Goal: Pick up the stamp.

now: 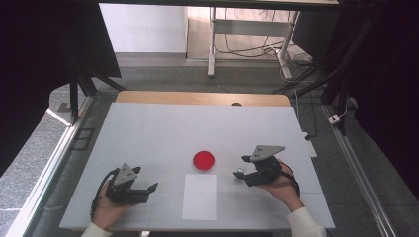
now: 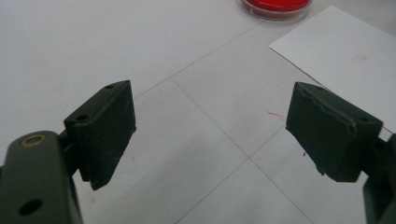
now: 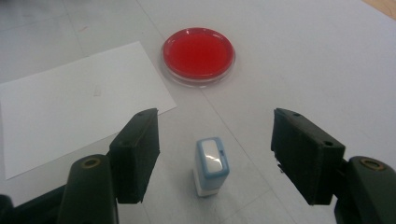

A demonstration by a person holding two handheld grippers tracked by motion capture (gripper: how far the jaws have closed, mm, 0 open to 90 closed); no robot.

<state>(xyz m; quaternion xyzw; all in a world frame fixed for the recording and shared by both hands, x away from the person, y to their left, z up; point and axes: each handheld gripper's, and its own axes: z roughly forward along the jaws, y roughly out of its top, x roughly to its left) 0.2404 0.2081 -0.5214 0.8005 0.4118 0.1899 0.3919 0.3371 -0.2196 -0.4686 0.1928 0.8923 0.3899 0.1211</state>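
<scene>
Small blue-and-white stamp (image 3: 211, 165), upright on the counter (image 3: 303, 56) at lower centre, is framed untouched by the wide-open right tool (image 3: 215, 156); judged light, rigid, tippy, best gripped across its flat sides.

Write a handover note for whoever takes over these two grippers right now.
Left gripper: open, holding nothing, low over the table.
Right gripper: open, with the small blue stamp standing upright between its jaws, not yet gripped.
Red ink pad sits beyond the sheet of paper, with the stamp to their right.
Done: right gripper lined up on the stamp.
Left, most likely: grip the stamp, ink it on the pad, press it on the paper.
</scene>
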